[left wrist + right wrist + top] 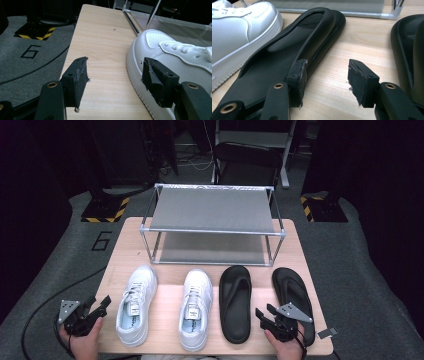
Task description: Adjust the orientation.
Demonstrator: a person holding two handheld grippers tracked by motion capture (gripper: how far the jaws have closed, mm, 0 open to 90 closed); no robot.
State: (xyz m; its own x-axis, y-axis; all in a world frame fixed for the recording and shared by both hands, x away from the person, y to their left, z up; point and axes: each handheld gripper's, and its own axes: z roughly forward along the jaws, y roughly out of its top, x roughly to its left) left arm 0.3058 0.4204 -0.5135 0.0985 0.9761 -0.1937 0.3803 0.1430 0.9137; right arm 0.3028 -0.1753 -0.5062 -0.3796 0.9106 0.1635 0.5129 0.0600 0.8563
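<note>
While both grippers hover low at the near edge of the table [150, 227], neither holds anything: the left gripper [102, 304] has its jaws spread, with bare wood between them and the left white sneaker [136, 304] just beside its right pad; the right gripper [264, 312] is likewise released, poised over the gap between the two black sandals, its left pad [298, 77] close against the outer rim of the left sandal [235, 302]. Judging by the layout, the shoes are meant for the rack [212, 210] behind them; a good grasp would likely take each shoe by its side wall or heel rim, jaws square to the edge, closing firmly before lifting; the soft sandal may flex, so grip near the middle. Farther back, the right sneaker [195, 307] and right sandal [292, 292] lie in the same row; both rack shelves wait beyond.
</note>
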